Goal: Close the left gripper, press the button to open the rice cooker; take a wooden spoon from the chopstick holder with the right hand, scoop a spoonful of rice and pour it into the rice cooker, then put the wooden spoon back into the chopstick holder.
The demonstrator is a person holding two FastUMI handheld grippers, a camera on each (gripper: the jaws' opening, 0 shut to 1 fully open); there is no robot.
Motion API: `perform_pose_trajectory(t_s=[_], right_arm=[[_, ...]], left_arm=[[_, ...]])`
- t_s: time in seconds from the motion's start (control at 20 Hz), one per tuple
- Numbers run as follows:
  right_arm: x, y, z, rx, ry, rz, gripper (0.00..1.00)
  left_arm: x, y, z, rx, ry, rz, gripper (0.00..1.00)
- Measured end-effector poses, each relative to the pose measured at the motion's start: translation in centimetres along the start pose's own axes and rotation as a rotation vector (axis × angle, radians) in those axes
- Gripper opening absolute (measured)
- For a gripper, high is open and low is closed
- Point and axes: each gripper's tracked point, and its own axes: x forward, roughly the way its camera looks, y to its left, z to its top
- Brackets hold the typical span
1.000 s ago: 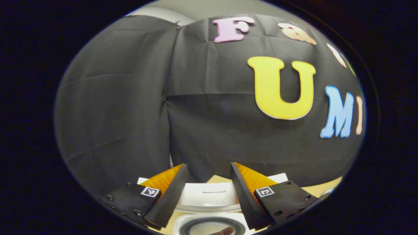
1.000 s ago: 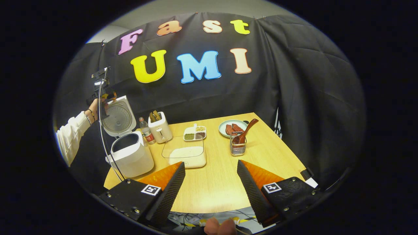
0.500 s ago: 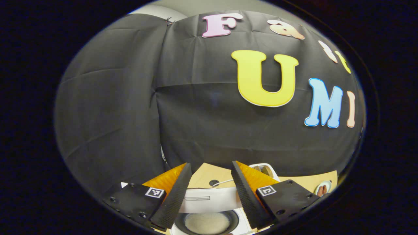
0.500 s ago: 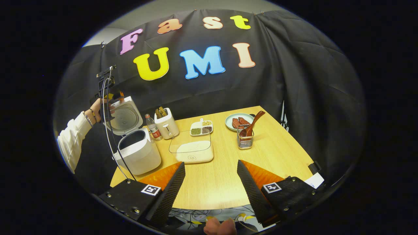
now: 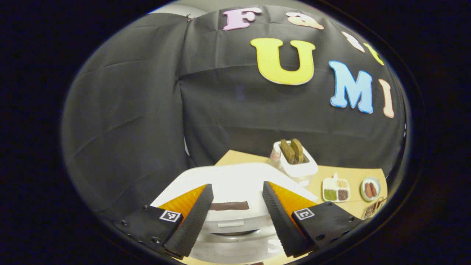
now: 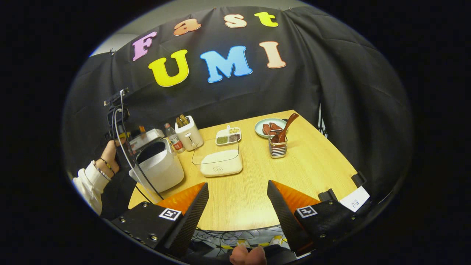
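A: What did the left gripper view show?

B: The left gripper had its jaws apart and nothing between them. It hung just over the white lid of the rice cooker, which was tipped partway down. Past the lid stood a white toaster with two slices in it, then a small divided dish and a plate on the wooden table.

A: And the right gripper view?

B: The right gripper also had its jaws apart and empty, held near the front edge of the table. The rice cooker sat at the table's left corner, lid half lowered, with a hand in a white sleeve just beside it. The wooden spoon leaned in the wire chopstick holder, in front of the plate. The rice container lay between cooker and holder, with a bottle and the toaster behind it.
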Motion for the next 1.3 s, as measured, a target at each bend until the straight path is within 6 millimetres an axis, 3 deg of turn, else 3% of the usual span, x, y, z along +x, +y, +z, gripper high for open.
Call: perform_pose_trajectory(t_s=[0.3, 0.45, 0.5, 0.6, 0.7, 0.75, 0.9, 1.15, 1.3], right_arm=[[0.1, 0.4, -1.1, 0.0, 0.025, 0.007, 0.98], [0.1, 0.3, -1.3, -0.001, 0.028, 0.004, 0.98], [0.1, 0.4, -1.4, -0.001, 0.029, 0.003, 0.98], [-0.1, 0.3, -1.5, 0.002, 0.028, 0.002, 0.98], [-0.2, 0.2, -1.5, 0.005, 0.026, 0.002, 0.98], [-0.3, 0.2, -1.4, 0.007, 0.023, 0.002, 0.98], [-0.9, -0.2, -1.3, 0.014, 0.004, 0.0, 0.98], [-1.8, -1.6, -0.7, 0.013, -0.018, 0.007, 0.98], [-2.2, -3.3, 0.9, -0.002, -0.061, 0.024, 0.98]], left_arm=[[-1.1, 0.0, -4.2, 0.027, 0.014, 0.026, 0.95], [-1.0, -0.4, -8.3, -0.006, 0.119, 0.013, 0.99], [-0.8, 0.0, -7.1, -0.025, 0.064, 0.009, 1.0], [-0.9, 0.0, -7.9, -0.049, 0.075, 0.013, 0.97], [-0.8, 0.0, -7.8, -0.056, 0.051, 0.012, 1.0], [-0.8, 0.1, -7.5, -0.076, 0.042, 0.01, 0.95], [-1.1, -0.1, -7.8, -0.028, 0.062, -0.011, 0.98], [-5.6, -0.5, -7.9, -0.046, 0.091, -0.055, 1.0], [-11.0, -1.5, -5.8, -0.05, 0.019, -0.101, 0.99]])
